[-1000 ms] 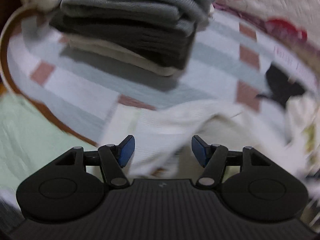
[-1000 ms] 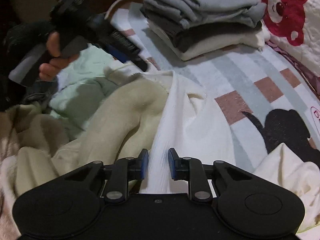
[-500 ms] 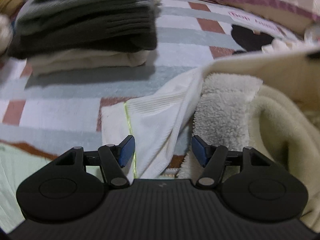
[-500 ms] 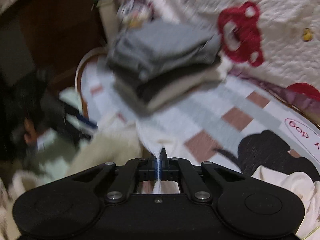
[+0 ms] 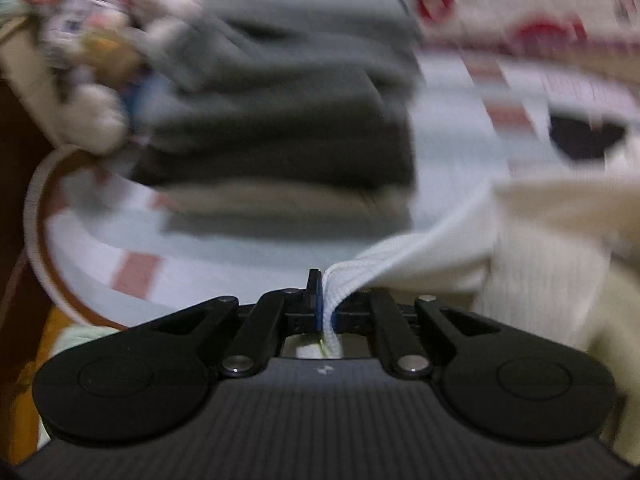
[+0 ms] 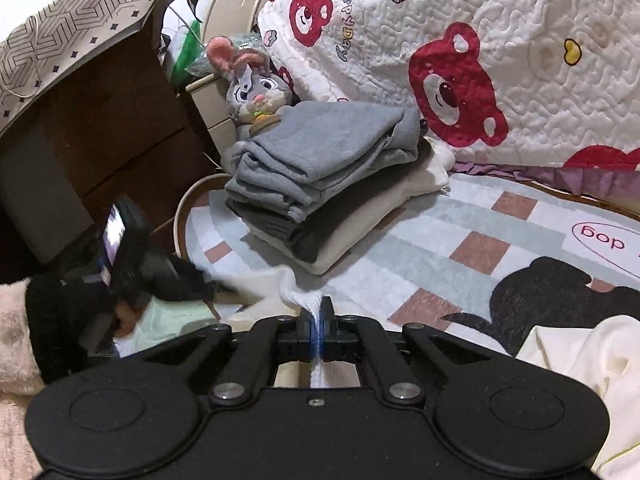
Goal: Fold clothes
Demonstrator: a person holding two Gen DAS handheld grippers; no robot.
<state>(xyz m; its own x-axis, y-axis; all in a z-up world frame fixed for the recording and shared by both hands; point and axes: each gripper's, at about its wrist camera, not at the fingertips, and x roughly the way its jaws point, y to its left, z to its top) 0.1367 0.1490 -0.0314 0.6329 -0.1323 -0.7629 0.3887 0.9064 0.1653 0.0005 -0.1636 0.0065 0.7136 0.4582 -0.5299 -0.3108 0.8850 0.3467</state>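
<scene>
A white ribbed garment (image 5: 420, 256) is pinched at its edge by my left gripper (image 5: 326, 300), whose jaws stand shut on the cloth; the fabric stretches away to the right. In the right wrist view my right gripper (image 6: 318, 328) is shut on another edge of the same white garment (image 6: 298, 296), which bunches just ahead of the pads. The other gripper (image 6: 132, 256), black and held in a hand, shows at the left. Behind lies a stack of folded clothes (image 6: 320, 176), grey on top, cream at the bottom. The left wrist view is blurred.
A checked rug (image 6: 460, 240) with a black dog shape covers the floor. A plush rabbit (image 6: 252, 88) and a bear-print quilt (image 6: 480, 60) stand behind the stack. A dark cabinet (image 6: 100, 120) is at the left. More cream clothing (image 6: 580, 360) lies at the right.
My left gripper has gone from open to shut on the white garment's edge and risen. My right gripper closed on the cloth earlier and has lifted and turned with it.
</scene>
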